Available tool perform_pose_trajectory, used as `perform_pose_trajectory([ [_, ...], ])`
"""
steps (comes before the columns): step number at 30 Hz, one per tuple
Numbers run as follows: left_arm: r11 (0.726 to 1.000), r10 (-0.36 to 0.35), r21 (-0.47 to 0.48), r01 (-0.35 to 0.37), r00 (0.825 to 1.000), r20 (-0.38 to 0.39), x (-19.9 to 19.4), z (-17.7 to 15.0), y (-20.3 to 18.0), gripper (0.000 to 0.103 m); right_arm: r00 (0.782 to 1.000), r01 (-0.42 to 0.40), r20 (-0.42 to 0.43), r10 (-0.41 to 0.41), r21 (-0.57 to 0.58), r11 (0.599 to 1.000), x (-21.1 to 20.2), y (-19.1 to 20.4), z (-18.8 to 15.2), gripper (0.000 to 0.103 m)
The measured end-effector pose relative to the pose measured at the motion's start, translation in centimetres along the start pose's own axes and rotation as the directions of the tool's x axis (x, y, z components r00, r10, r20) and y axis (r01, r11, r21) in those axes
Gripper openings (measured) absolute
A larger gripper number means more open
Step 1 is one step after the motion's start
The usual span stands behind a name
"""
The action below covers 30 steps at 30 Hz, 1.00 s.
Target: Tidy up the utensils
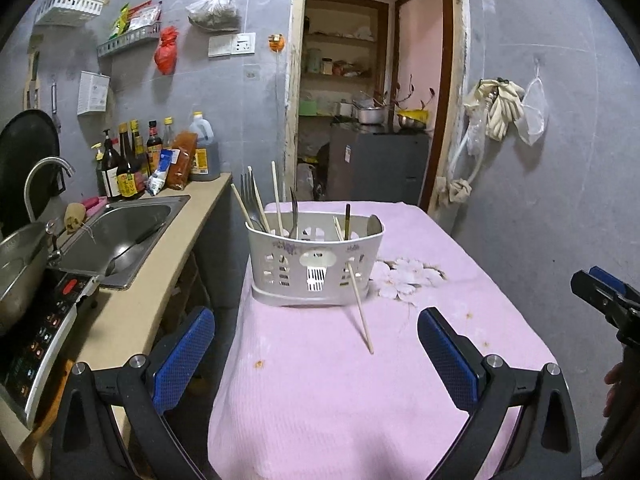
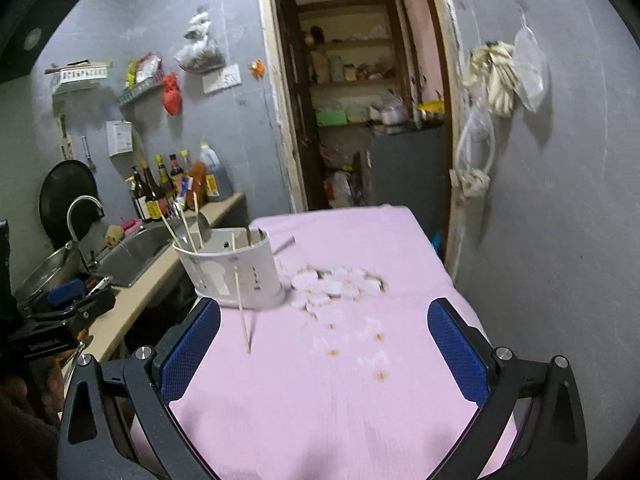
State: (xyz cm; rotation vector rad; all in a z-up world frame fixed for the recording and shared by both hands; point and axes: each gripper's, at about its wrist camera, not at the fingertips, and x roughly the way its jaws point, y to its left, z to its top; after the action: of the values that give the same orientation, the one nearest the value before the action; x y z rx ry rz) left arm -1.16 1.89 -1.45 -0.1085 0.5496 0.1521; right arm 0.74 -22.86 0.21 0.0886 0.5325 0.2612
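A white plastic utensil holder (image 1: 316, 268) (image 2: 236, 276) stands on the pink tablecloth (image 1: 320, 380) (image 2: 320, 380). In it stand a fork (image 1: 250, 200), chopsticks, a spoon (image 1: 294, 216) and a dark stick. One loose chopstick (image 1: 361, 310) (image 2: 241, 312) leans against the holder's front with its tip on the cloth. My left gripper (image 1: 316, 356) is open, short of the holder, with nothing between its blue pads. My right gripper (image 2: 324, 348) is also open and empty, to the right of the holder. It shows at the right edge of the left wrist view (image 1: 604, 300).
To the left runs a counter with a steel sink (image 1: 120, 236), a tap (image 1: 44, 184), sauce bottles (image 1: 132, 160), a metal pot (image 1: 20, 268) and an induction cooker (image 1: 40, 340). An open doorway (image 1: 368, 92) lies behind the table. A grey wall (image 1: 560, 200) stands on the right.
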Motion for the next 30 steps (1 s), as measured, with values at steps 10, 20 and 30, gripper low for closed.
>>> perform_pose_trajectory([
  [10,1.000,-0.010,-0.006,0.010,1.000,-0.001,-0.3,-0.5,0.5,0.102,1.000,0.017,0.010,-0.017,0.008,1.000,-0.5,0.5,-0.2,0.102],
  [20,1.000,-0.007,-0.015,0.007,1.000,-0.010,-0.3,-0.9,0.8,0.102,1.000,0.000,-0.005,0.000,-0.003,1.000,0.2,1.2,-0.2,0.102],
  [30,1.000,-0.008,-0.017,0.008,1.000,-0.010,-0.3,-0.8,1.0,0.102,1.000,-0.005,-0.009,0.005,-0.009,1.000,0.6,1.6,-0.2,0.102],
])
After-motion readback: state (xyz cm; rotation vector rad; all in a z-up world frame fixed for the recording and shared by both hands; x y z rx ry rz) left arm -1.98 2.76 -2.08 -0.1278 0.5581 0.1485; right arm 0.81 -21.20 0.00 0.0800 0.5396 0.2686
